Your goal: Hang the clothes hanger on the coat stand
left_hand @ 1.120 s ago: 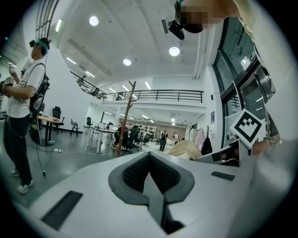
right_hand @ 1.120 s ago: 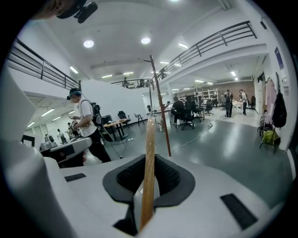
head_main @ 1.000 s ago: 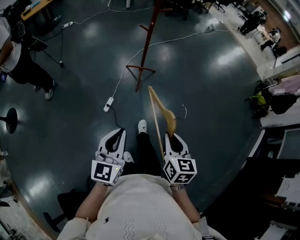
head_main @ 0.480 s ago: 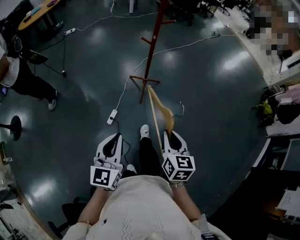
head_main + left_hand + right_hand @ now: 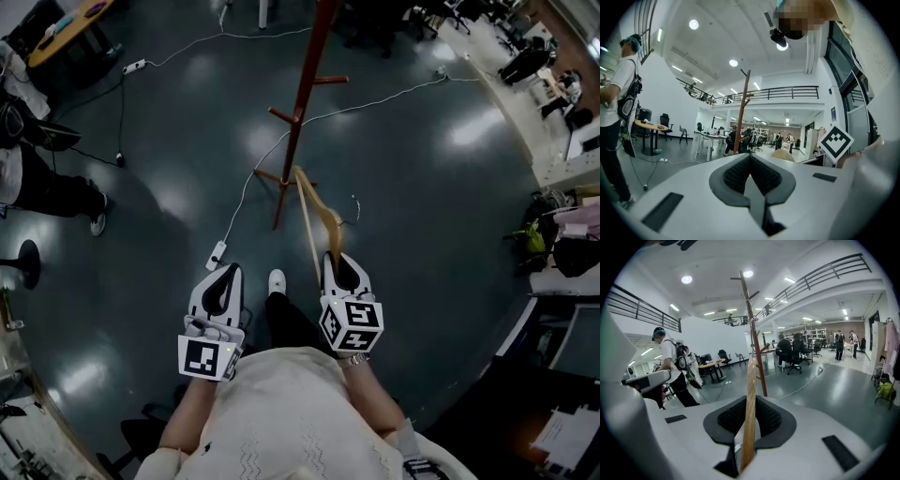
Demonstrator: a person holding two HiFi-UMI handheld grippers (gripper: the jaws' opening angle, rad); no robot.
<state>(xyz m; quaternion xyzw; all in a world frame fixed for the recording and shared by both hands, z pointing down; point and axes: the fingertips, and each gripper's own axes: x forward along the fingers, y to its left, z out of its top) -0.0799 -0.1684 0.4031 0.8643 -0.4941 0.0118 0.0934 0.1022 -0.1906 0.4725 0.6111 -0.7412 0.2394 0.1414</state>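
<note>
The dark glossy floor (image 5: 422, 187) reflects ceiling lights (image 5: 686, 279); white cables (image 5: 375, 95) cross it, with desks (image 5: 710, 365), office chairs (image 5: 796, 356) and a railed balcony (image 5: 825, 273) beyond.

Glossy dark floor (image 5: 441, 216) bears the coat stand (image 5: 301, 112) at centre; a white cable (image 5: 375, 97) trails far right, a power strip (image 5: 217, 255) nearer left.

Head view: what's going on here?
A person holds a gripper in each hand. The right tongs are shut on a light wooden clothes hanger with a metal hook, held out in front. The red-brown wooden coat stand stands on the dark glossy floor just ahead, and the hanger is not yet on it. The left tongs are shut with nothing between them.
</note>
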